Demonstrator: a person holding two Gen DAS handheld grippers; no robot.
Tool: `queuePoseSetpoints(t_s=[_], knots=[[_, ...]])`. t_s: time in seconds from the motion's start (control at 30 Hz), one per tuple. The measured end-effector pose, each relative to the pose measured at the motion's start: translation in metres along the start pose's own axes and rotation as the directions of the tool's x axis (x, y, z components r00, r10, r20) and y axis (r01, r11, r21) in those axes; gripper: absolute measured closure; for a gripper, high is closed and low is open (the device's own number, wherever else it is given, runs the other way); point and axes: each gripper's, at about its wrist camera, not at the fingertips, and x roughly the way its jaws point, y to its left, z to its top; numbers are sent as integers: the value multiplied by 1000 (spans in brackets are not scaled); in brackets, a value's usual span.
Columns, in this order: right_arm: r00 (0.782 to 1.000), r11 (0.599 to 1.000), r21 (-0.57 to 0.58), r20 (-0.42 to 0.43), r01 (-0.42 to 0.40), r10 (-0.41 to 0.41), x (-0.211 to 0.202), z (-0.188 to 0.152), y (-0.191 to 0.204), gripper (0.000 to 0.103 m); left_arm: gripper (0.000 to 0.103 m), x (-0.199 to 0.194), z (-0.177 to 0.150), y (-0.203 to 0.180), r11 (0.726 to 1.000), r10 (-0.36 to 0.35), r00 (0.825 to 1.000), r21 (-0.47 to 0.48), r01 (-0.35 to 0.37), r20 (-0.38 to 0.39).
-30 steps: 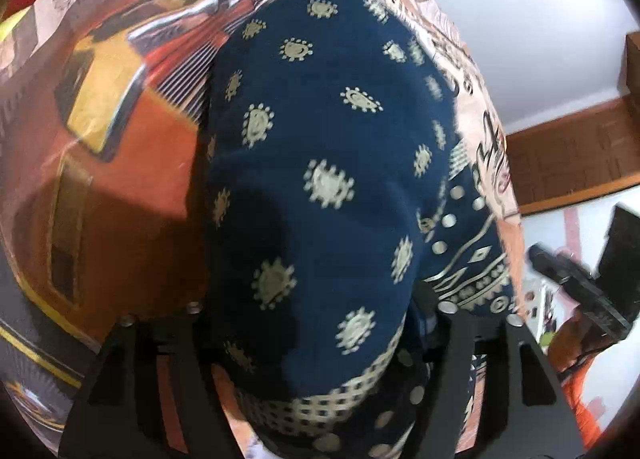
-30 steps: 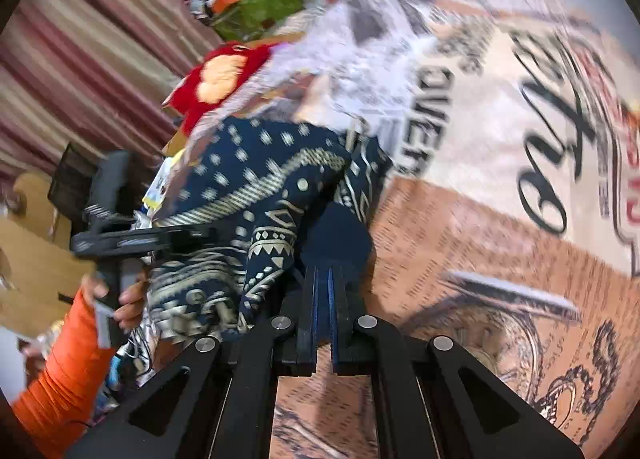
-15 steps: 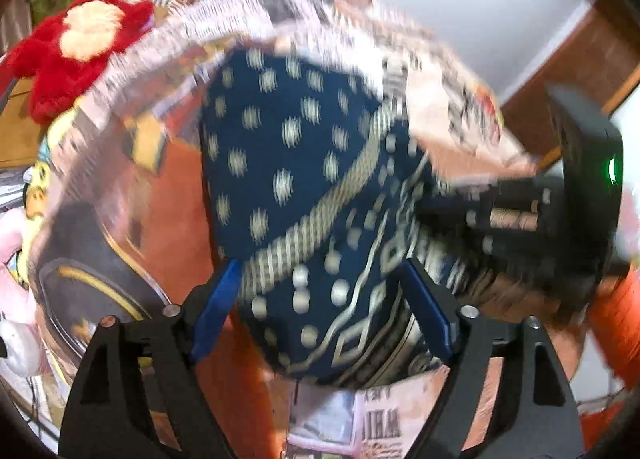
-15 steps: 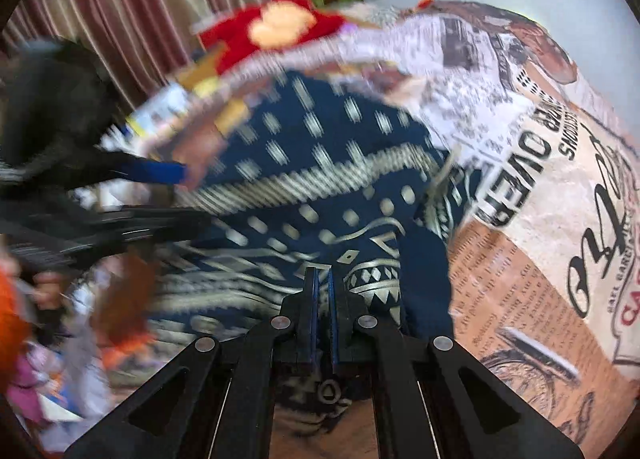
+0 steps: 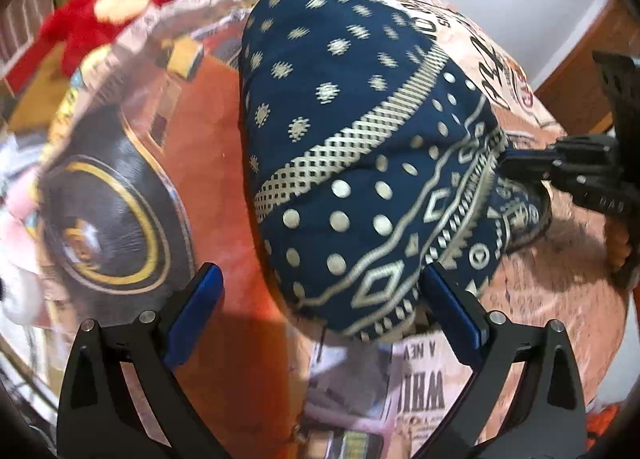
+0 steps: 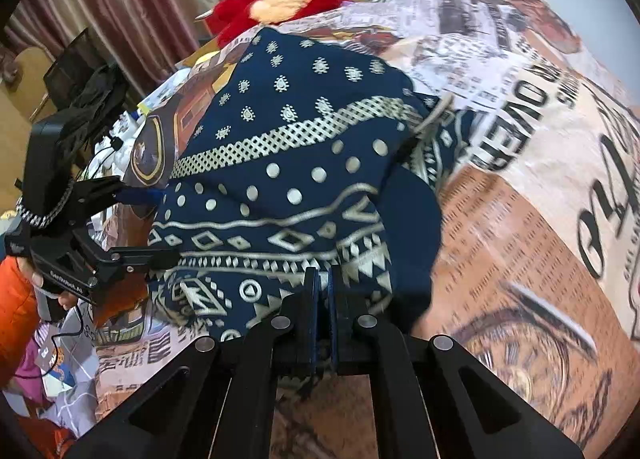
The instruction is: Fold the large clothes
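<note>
Now garment [image 5: 360, 163] between spread left fingers [image 5: 196, 307].

Your navy garment [image 5: 352, 163] is soft matt cloth, its pale printed dots and lattice bands faintly shiny against the weave. Under the garment, the bedspread [image 5: 420, 383] is smooth printed cloth with a slight sheen. Your left gripper [image 5: 316, 311] is matt black plastic with blue rubbery pads [image 5: 192, 315] and bright metal screws; your right gripper [image 6: 322, 299] looks the same. Beyond the garment, the red plush toy [image 6: 276, 5] looks fuzzy.
</note>
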Motion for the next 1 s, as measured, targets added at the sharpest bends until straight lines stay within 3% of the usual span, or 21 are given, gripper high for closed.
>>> queuePoseSetpoints(t_s=[0.17, 0.27, 0.4, 0.5, 0.6, 0.7, 0.83, 1.0], knots=[[997, 997, 33, 0, 74, -74, -26, -17, 5, 102, 8, -24, -1, -8, 997, 73, 997, 8, -73, 39], [991, 991, 32, 11, 131, -131, -46, -24, 15, 102, 8, -52, 4, -12, 997, 81, 990, -26, -78, 116], [982, 988, 19, 112, 153, -154, -87, -28, 33, 102, 8, -108, 11, -26, 995, 96, 959, -31, -91, 267], [962, 987, 6, 223, 162, -159, -125, -28, 54, 102, 8, -151, 17, -45, 996, 87, 917, -27, -83, 389], [929, 985, 4, 334, 170, -161, -163, -28, 73, 102, 8, -192, 17, -69, 995, 93, 856, -16, -99, 509], [882, 987, 17, 446, 161, -152, -201, -32, 92, 102, 8, -229, 9, -91, 994, 82, 790, 3, -105, 608], [803, 989, 43, 580, 143, -142, -251, -48, 113, 102, 8, -269, -9, -112, 993, 75, 703, 10, -116, 707], [698, 988, 66, 702, 139, -145, -298, -76, 136, 102, 8, -298, -33, -130, 994, 72, 625, -2, -112, 777]])
